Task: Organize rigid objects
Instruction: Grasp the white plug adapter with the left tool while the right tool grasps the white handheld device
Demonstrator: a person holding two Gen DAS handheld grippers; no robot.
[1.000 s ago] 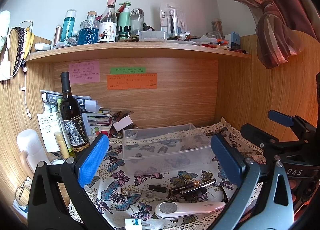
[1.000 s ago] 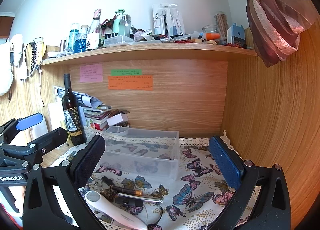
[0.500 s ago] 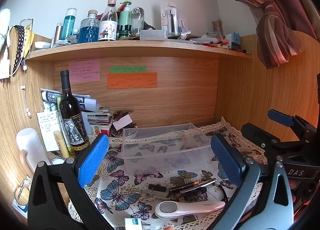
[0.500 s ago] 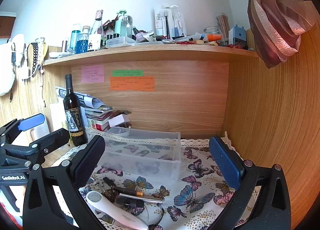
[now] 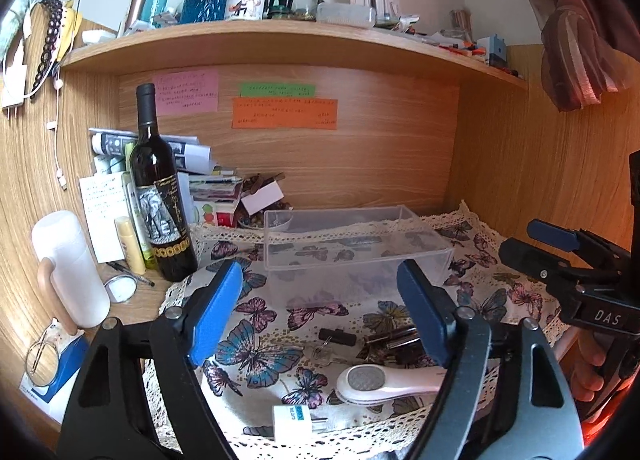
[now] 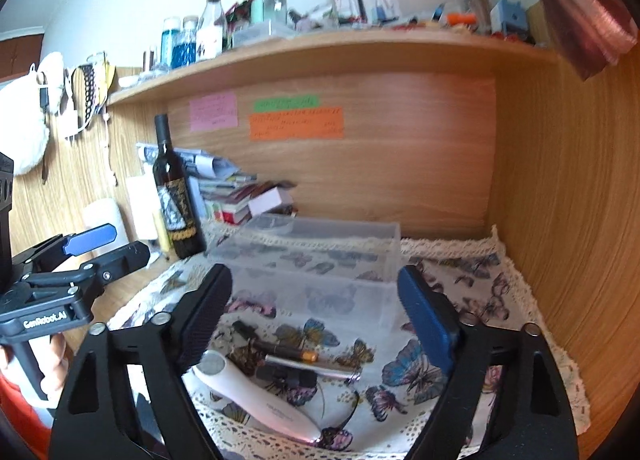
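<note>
Both tools have just dipped toward the desk and drawn their jaws partway in, though each is spread with nothing between its pads. The left tool (image 5: 320,312) now looks down over the butterfly cloth (image 5: 256,356), where the loose things lie in a cluster near the front edge: a white handheld device (image 5: 384,382), a small black clip (image 5: 337,337), a couple of dark pens (image 5: 390,340) and a white plug adapter (image 5: 294,418). The right tool (image 6: 316,312) hangs over the same heap, with the white device (image 6: 256,400) nearest its left jaw. The clear plastic box (image 5: 352,248) sits empty just beyond them, toward the back wall. To my eye the sorting has not begun; this looks like the approach to a first pick, and nothing is gripped yet.
</note>
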